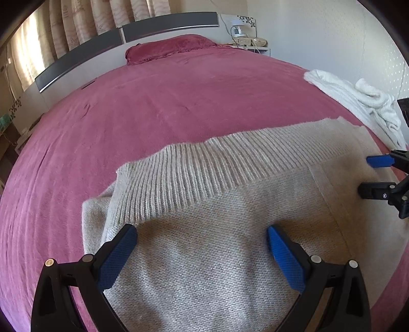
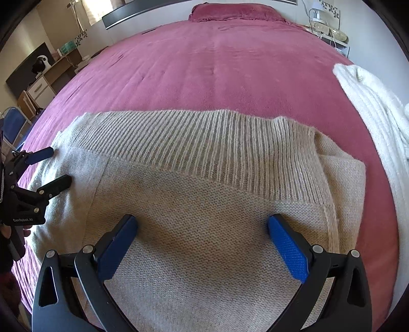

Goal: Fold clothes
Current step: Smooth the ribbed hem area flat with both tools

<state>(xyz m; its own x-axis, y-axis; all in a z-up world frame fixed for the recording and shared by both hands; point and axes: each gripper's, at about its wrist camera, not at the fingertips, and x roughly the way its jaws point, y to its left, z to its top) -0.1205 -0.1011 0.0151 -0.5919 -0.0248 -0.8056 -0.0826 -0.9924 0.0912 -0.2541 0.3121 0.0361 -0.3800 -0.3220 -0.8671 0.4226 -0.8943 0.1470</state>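
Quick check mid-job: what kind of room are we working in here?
A bedroom, most likely: the sweater lies on a large bed with a pillow against a headboard, and curtains hang behind.

My two wrist cameras look forward and slightly down along their claws, close above a beige sweater [image 1: 217, 229] on the bed [image 1: 153, 107], facing the headboard [image 1: 84, 56]. The left view catches my right claw [image 1: 368, 176] at its right edge; the right view catches my left claw [image 2: 57, 166] at its left edge. Both share the sweater, bed and white garment [image 2: 370, 102].
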